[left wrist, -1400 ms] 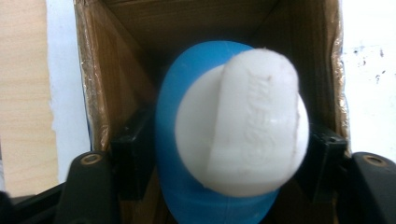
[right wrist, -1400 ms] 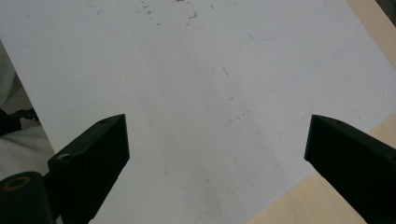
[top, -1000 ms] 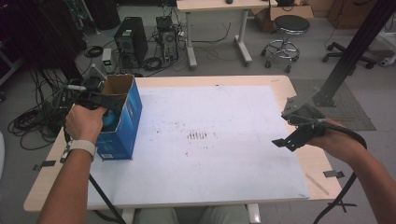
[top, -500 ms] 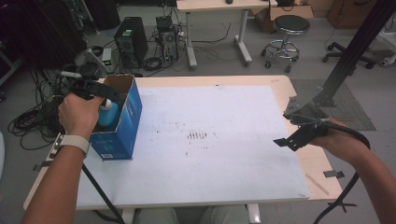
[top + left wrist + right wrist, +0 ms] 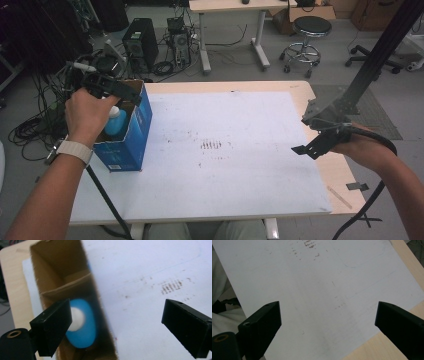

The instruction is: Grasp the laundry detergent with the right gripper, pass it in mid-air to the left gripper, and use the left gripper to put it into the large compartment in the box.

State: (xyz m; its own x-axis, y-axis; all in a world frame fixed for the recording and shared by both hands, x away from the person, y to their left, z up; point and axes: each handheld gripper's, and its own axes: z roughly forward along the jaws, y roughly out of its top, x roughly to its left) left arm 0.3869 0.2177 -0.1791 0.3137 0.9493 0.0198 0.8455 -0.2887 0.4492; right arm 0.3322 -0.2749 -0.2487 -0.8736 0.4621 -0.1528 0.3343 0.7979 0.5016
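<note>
One blue box (image 5: 127, 135), one white-capped blue bottle (image 5: 81, 323) inside, cap plain in left gripper view; both grippers' fingers (image 5: 51, 325) spread empty.

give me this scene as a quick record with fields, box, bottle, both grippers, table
box: blue carton, top open, upright near the table's left edge
bottle: blue with white cap, standing inside the box
left gripper: jaws wide open above the box opening, holding nothing
right gripper: jaws wide open, empty, over the white sheet near the right edge
table: wooden top covered by a white sheet with small dark marks at centre
</note>
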